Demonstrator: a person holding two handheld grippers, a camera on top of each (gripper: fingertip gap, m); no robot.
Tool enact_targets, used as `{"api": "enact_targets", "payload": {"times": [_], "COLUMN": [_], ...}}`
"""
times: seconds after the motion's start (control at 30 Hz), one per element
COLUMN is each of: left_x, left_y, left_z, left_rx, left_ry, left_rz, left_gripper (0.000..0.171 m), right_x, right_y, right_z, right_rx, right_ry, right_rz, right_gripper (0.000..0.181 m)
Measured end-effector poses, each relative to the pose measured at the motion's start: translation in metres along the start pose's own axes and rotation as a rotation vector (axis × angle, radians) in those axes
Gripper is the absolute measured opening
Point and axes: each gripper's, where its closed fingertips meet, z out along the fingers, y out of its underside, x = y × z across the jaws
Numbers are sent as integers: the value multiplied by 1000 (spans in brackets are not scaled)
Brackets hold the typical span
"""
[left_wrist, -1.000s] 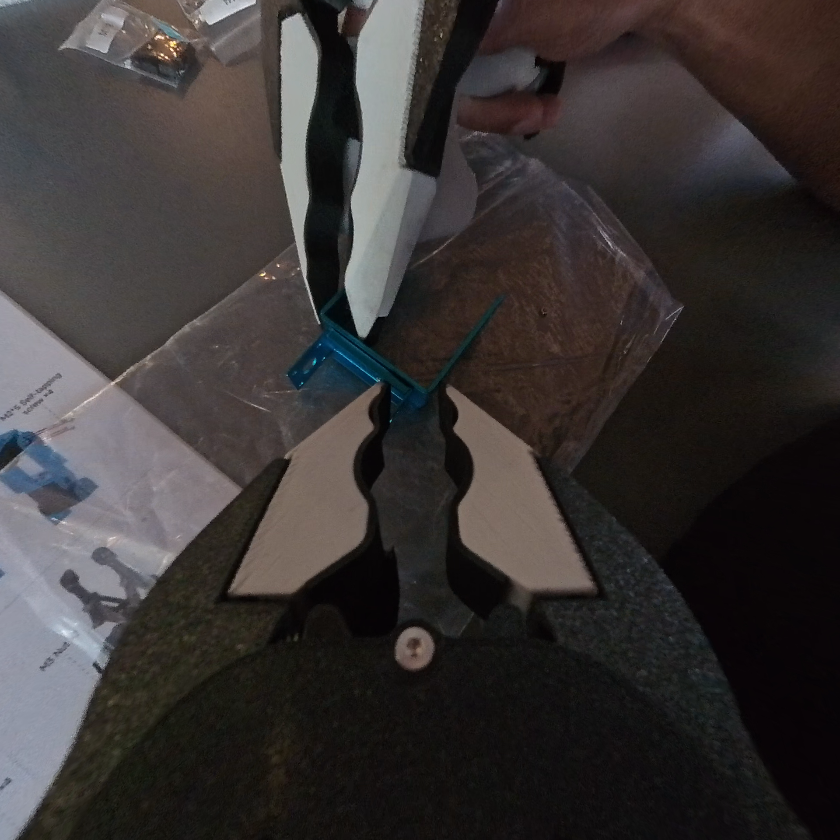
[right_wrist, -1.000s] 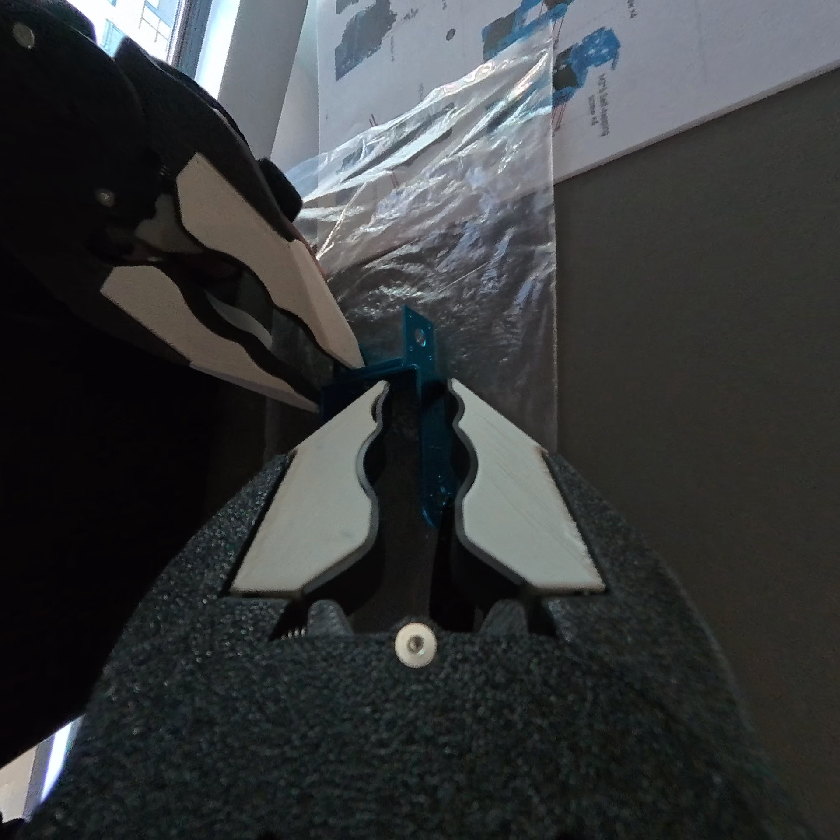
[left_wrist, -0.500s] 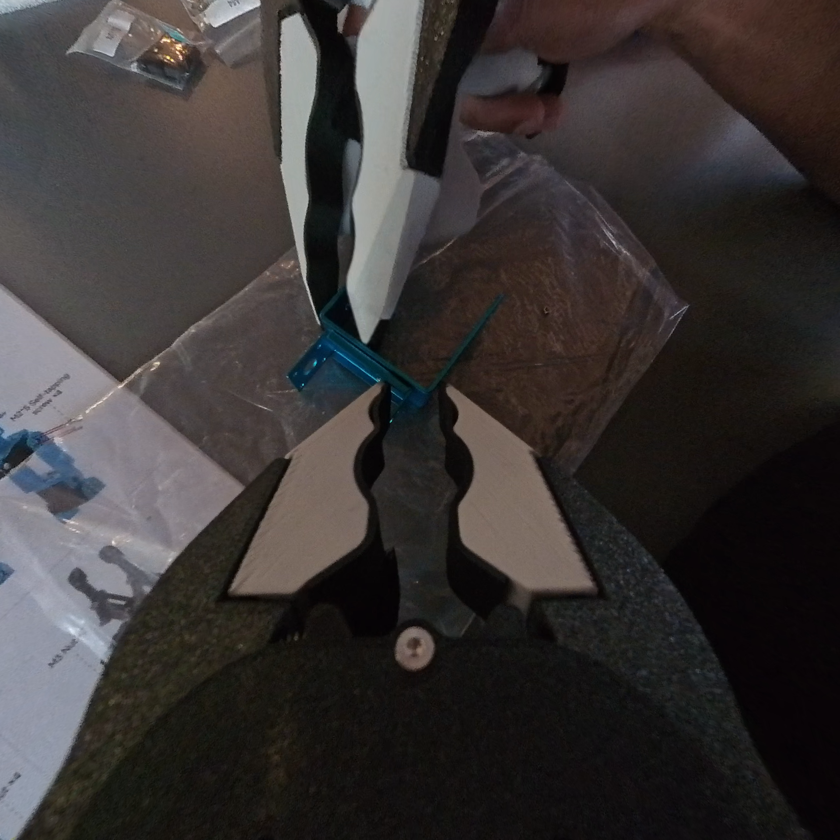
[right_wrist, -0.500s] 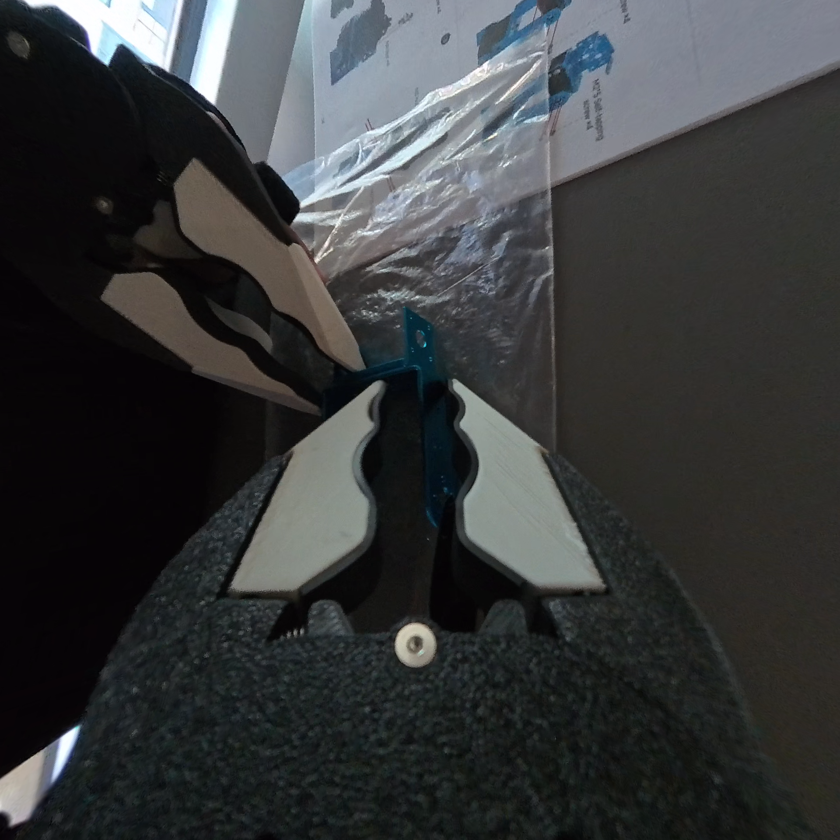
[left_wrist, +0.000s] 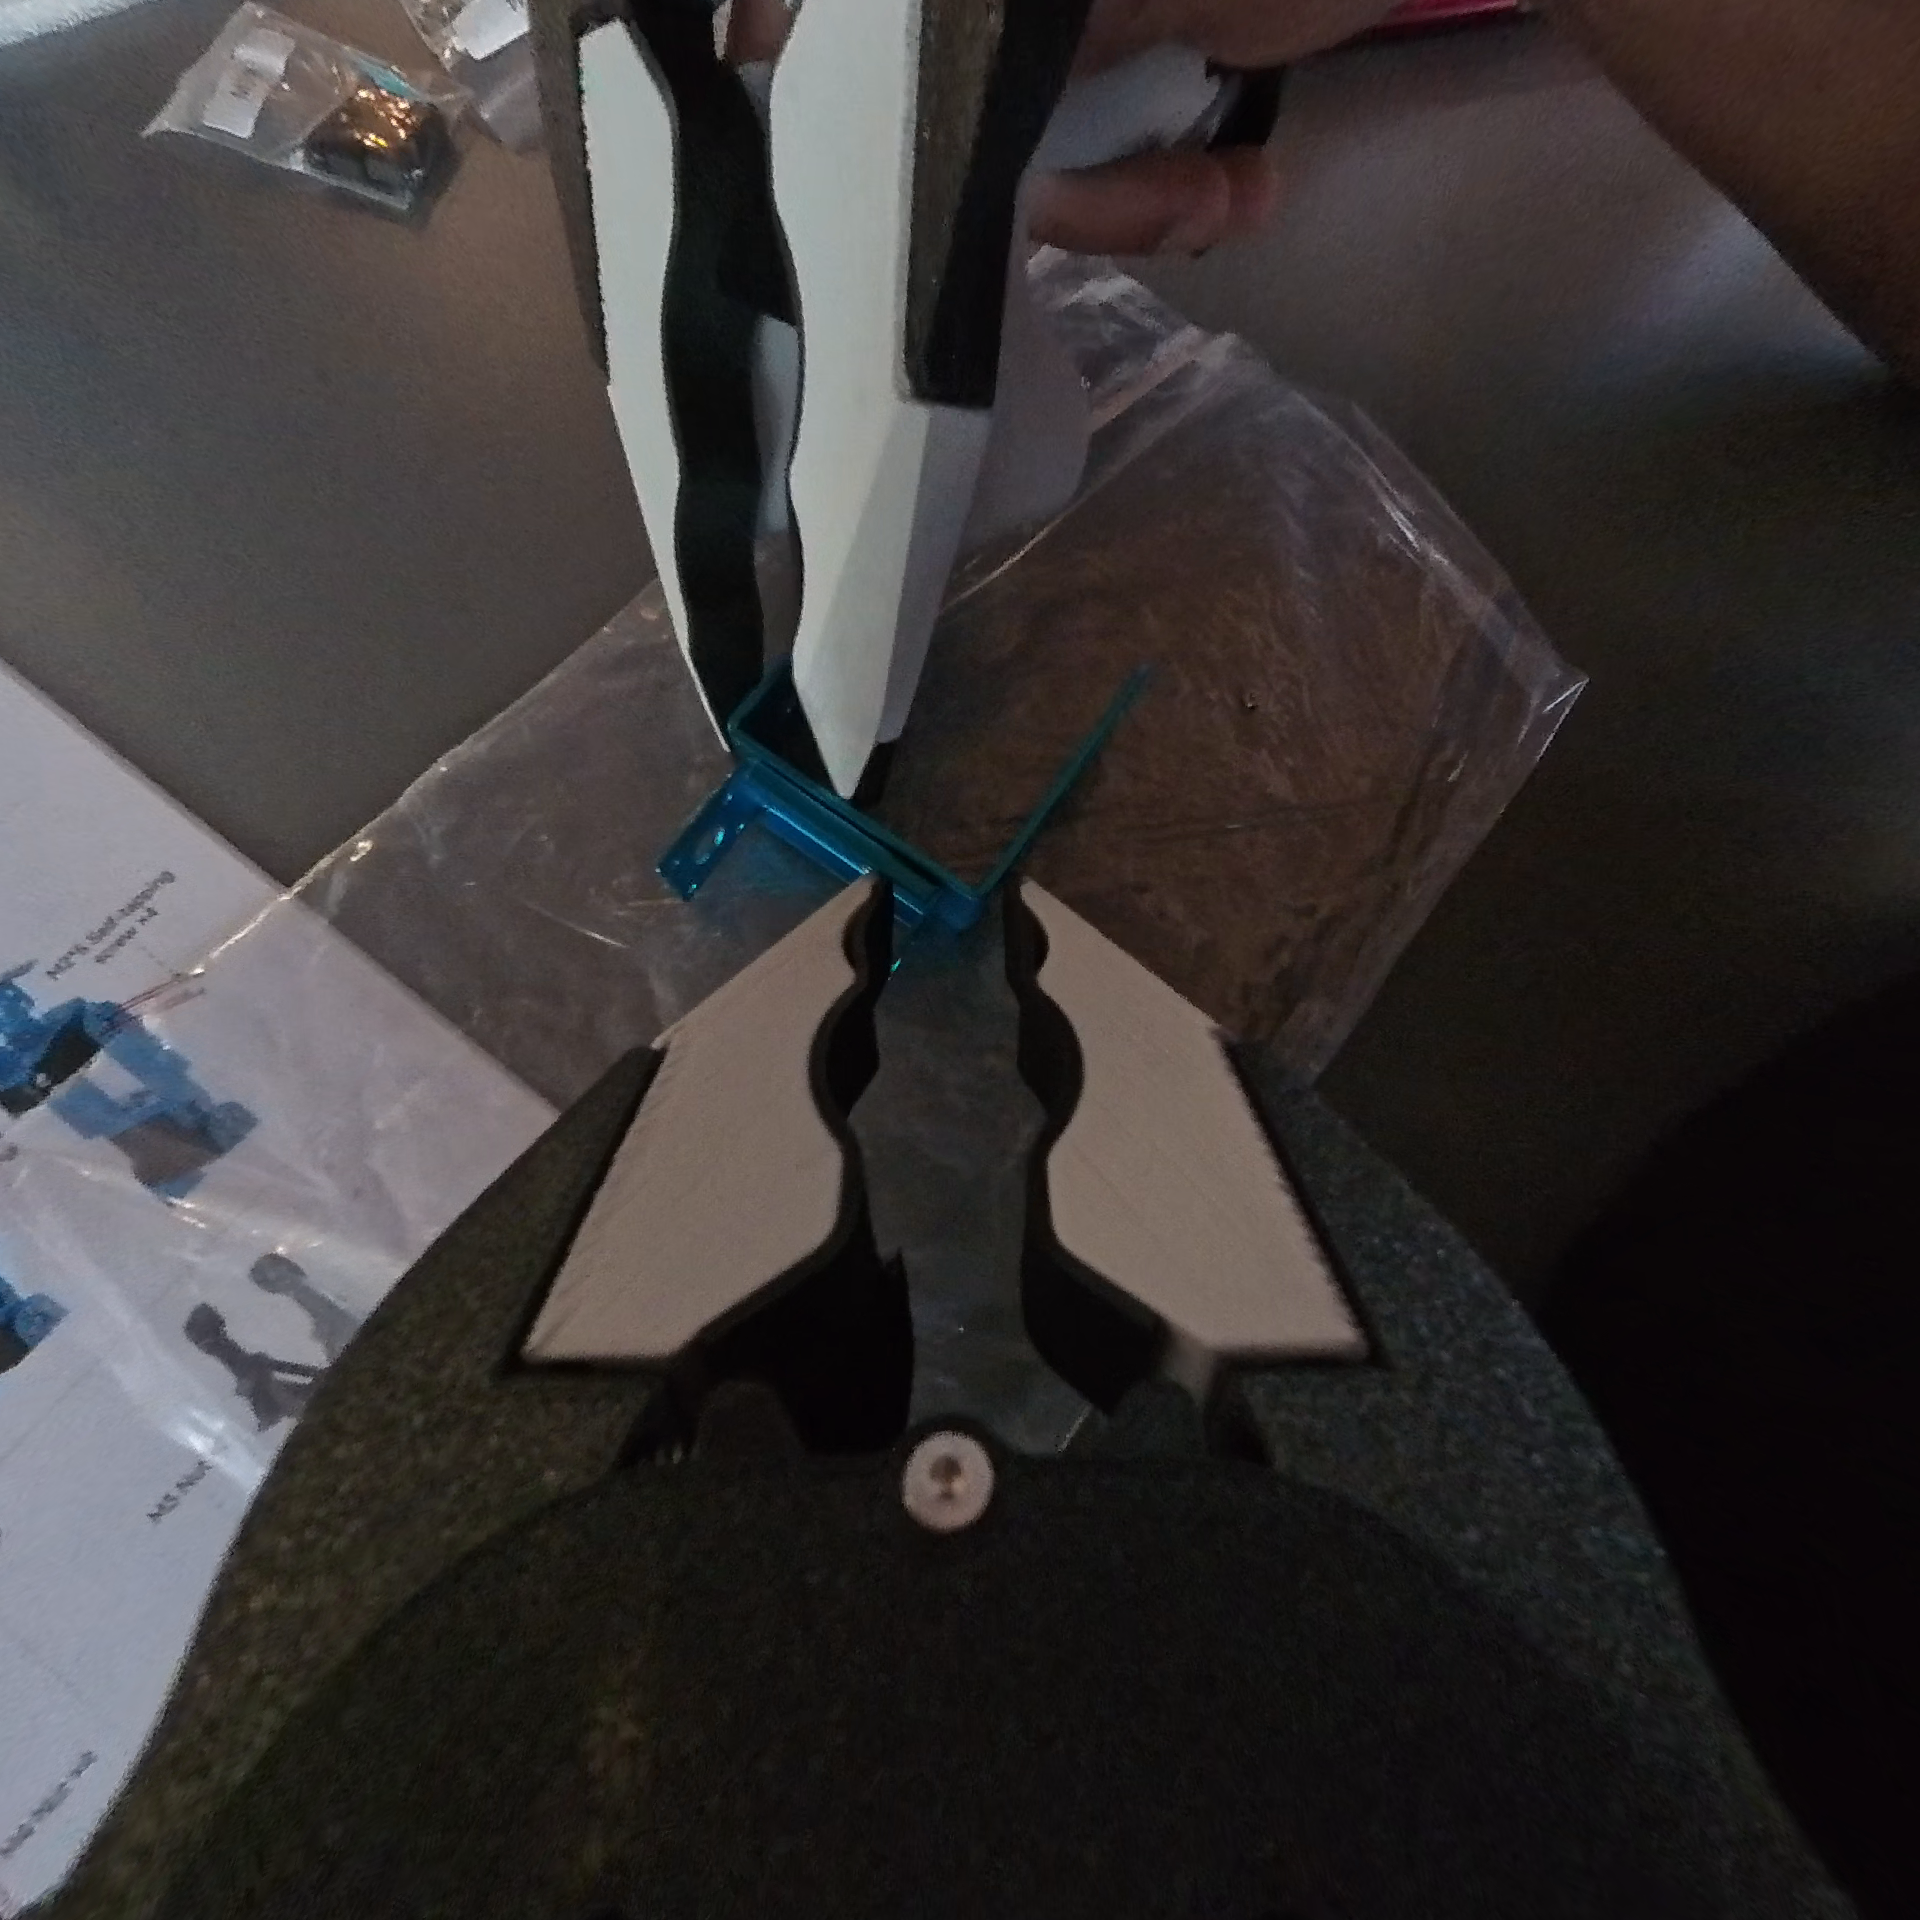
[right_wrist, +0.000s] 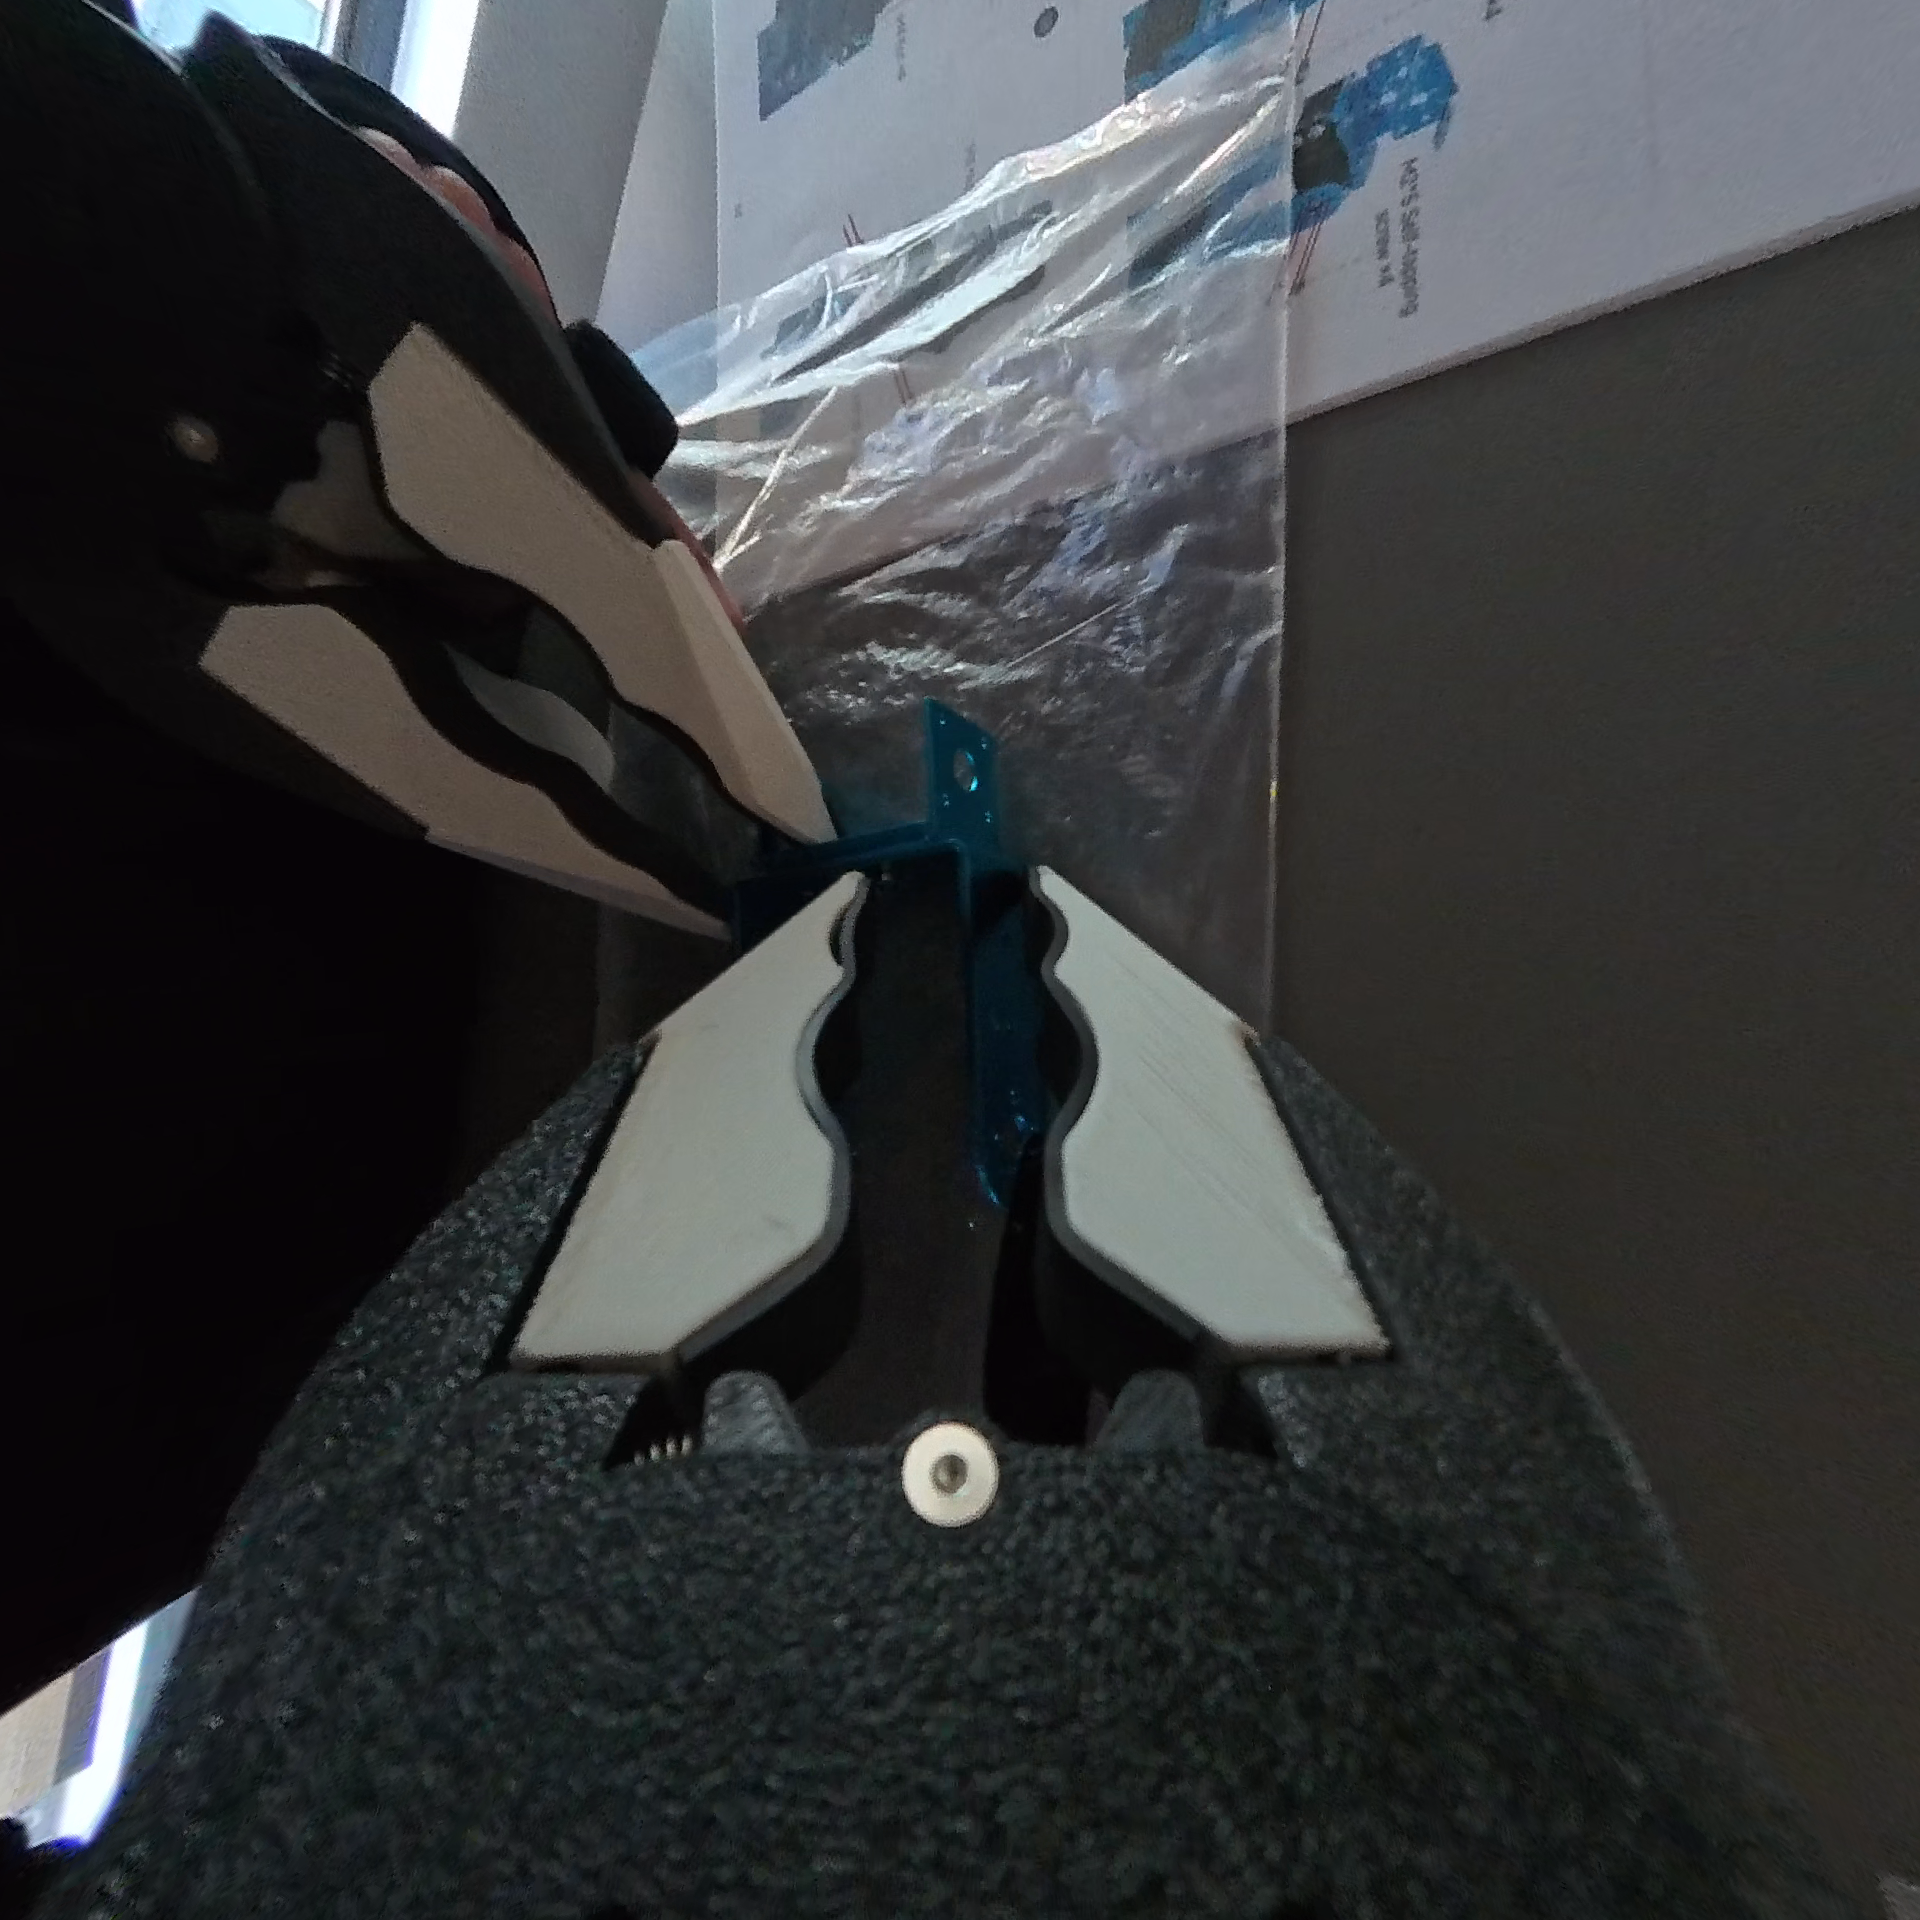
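Between the two sets of jaws, a small blue anodised metal bracket (left_wrist: 831, 821) with bent flanges and a screw hole is held just above a crinkled clear plastic bag (left_wrist: 1299, 665) that lies flat on the dark grey desk (left_wrist: 260, 468). The left gripper (left_wrist: 940, 899) meets one corner of the bracket at its very tips; its jaws stand narrowly apart, and whether they pinch the metal or merely touch it I cannot tell. The right gripper (right_wrist: 951, 883), which comes down steeply from above in the left wrist view, has one long flange of the bracket running back between its jaws, which look drawn in on that flange, though the contact itself sits in shadow. A hand (left_wrist: 1143, 187) holds that gripper at the top of the left wrist view. A white instruction sheet with blue diagrams (left_wrist: 135, 1091) lies at the desk's left, partly under the bag, and a small sealed packet of dark parts (left_wrist: 312, 114) lies well apart at the far left.

The risk, as I judge it, lies in the thin grips: smooth metal caught only at a corner and an edge could twist or slip if either gripper pulls off-line. A dropped bracket would land on slick plastic and might skid.
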Motion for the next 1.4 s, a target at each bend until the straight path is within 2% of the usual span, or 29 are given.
{"api": "enact_targets", "payload": {"times": [0.1, 0.17, 0.23, 0.37, 0.53, 0.67, 0.9, 0.93, 0.97, 1.0, 1.2, 1.4], "left_x": [0, 1, 1, 1, 1, 1, 1, 1, 1, 1, 2, 2], "left_y": [0, 1, 1, 2, 1, 1, 1, 1, 1, 1, 1, 0], "left_z": [0, -1, -1, -1, -1, -1, -1, -1, -1, 0, 0, 1], "left_rx": [3, 5, 3, 1, 5, 6, 6, 6, 6, 8, 5, 4], "left_ry": [7, 17, 20, 23, 21, 21, 21, 22, 26, 25, 26, 27], "left_rz": [-8, -12, -7, -4, -2, -1, 2, 1, 0, -2, -5, 3], "left_gripper": [20, 20, 20, 19, 20, 20, 19, 19, 19, 19, 20, 19], "right_x": [0, 5, 4, -5, -1, -1, -1, -1, 4, 5, -7, -1], "right_y": [0, 0, 0, 0, 1, 2, 1, 0, 1, 2, 2, 4], "right_z": [-1, -1, 0, -1, 0, 1, 0, 0, -1, -1, -3, -1], "right_rx": [4, 15, 25, 19, 3, -13, -5, 8, 19, 24, 18, -16], "right_ry": [-5, -21, -45, -78, -15, 22, -5, -27, -26, -42, -91, 2], "right_rz": [24, 60, 66, 42, 18, -8, 36, 58, 82, 92, 66, 21], "right_gripper": [27, 12, 13, 35, 28, 29, 28, 26, 15, 14, 39, 30]}}
